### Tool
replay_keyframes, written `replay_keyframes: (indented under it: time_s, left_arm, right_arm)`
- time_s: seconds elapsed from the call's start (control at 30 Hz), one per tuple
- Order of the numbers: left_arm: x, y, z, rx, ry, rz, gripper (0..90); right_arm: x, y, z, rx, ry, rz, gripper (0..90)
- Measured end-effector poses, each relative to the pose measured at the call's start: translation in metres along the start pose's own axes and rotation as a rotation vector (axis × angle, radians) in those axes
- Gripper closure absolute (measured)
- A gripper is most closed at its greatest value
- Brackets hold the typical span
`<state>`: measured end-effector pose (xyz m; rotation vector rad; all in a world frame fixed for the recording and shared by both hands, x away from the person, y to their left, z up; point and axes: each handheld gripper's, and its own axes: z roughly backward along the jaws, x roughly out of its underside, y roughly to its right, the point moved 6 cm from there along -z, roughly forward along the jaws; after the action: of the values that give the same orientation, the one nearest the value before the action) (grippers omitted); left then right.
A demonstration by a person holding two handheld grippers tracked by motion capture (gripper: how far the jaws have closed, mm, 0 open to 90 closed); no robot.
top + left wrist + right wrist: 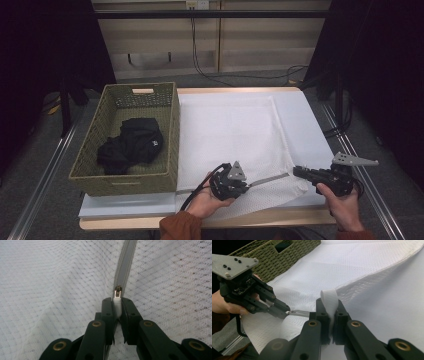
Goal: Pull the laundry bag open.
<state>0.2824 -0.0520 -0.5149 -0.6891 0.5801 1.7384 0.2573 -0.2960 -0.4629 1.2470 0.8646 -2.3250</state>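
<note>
Claws at the surface's near edge — left claw (pixel 117 305) clenched on a zipper pull (pixel 117 293), right claw (pixel 329 311) grasping the mesh bag's (pixel 230 130) white loop (pixel 329 298); no readable writing.

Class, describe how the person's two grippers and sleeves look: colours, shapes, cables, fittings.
Both the left gripper and right gripper are black, each topped by a grey three-cornered plate. Brass-coloured rivets stud the jaw links. A black cable trails from the left. The sleeves are rust-orange.
</note>
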Motion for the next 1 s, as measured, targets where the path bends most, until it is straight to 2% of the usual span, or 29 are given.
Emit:
replay_keyframes:
  time_s: [0.03,0.07,0.1,0.13,0.17,0.2,0.27,0.3,0.37,0.5,0.57,0.67,0.7,0.73,0.77,0.87,0.9,0.97,1.0]
  left_arm:
    - [0.0,0.001,-0.001,0.002,0.026,0.018,81.6]
    - [0.0,0.001,0.0,-0.001,0.02,0.013,81.6]
    - [0.003,-0.001,0.002,-0.001,-0.009,-0.01,81.6]
    - [0.002,0.001,0.001,0.0,0.018,0.013,81.6]
    - [0.003,0.001,0.002,-0.006,0.018,0.026,81.6]
    - [0.004,0.0,0.003,-0.003,0.017,0.009,81.5]
    - [0.006,0.0,0.004,-0.006,0.014,0.025,81.6]
    - [0.007,-0.002,0.005,0.002,0.003,0.005,81.6]
    - [0.007,-0.004,0.008,-0.001,-0.006,-0.006,81.6]
    - [0.008,-0.005,0.01,-0.007,0.008,0.013,81.5]
    - [0.01,-0.006,0.012,-0.013,-0.004,0.002,81.6]
    - [0.011,-0.006,0.013,-0.017,0.01,0.025,81.5]
    - [0.012,-0.006,0.015,-0.021,-0.004,0.02,81.5]
    - [0.013,-0.007,0.016,-0.015,-0.021,-0.002,81.6]
    - [0.013,-0.007,0.016,-0.013,-0.008,-0.004,81.5]
    - [0.012,-0.008,0.022,-0.027,-0.021,-0.023,81.6]
    - [0.011,-0.007,0.023,-0.032,0.002,0.003,81.6]
    - [0.011,-0.009,0.027,-0.037,0.0,0.007,81.6]
    - [0.013,-0.011,0.03,-0.033,-0.019,-0.023,81.6]
  right_arm:
    - [0.0,0.0,0.0,0.001,0.0,-0.002,86.0]
    - [0.0,0.0,0.0,0.0,0.0,-0.004,86.0]
    - [0.0,0.0,0.001,0.003,0.0,-0.003,86.0]
    - [0.0,0.0,0.001,0.003,0.0,-0.003,86.0]
    - [0.001,-0.001,0.001,0.001,-0.001,-0.004,86.0]
    - [0.001,-0.001,0.001,0.0,-0.003,-0.008,86.0]
    - [0.001,-0.001,0.001,-0.002,-0.004,-0.003,86.0]
    - [0.001,-0.001,0.001,-0.002,-0.004,-0.006,86.0]
    - [0.001,0.0,0.001,-0.001,-0.004,-0.006,86.0]
    - [0.002,0.0,0.001,0.0,-0.004,-0.005,86.0]
    - [0.002,-0.001,0.001,0.0,-0.003,-0.001,86.0]
    - [0.002,-0.001,0.001,0.001,-0.004,0.002,86.0]
    - [0.001,-0.001,0.001,0.001,-0.005,-0.002,86.0]
    - [0.001,-0.001,0.001,0.002,-0.004,0.003,86.0]
    - [0.001,-0.001,0.001,0.0,-0.004,0.001,86.0]
    - [0.002,-0.001,0.001,0.005,-0.006,0.006,86.0]
    - [0.002,-0.001,0.001,0.003,-0.005,0.005,86.0]
    - [0.001,-0.001,0.002,0.001,-0.003,0.003,86.0]
    - [0.001,-0.001,0.002,0.003,-0.001,0.001,86.0]
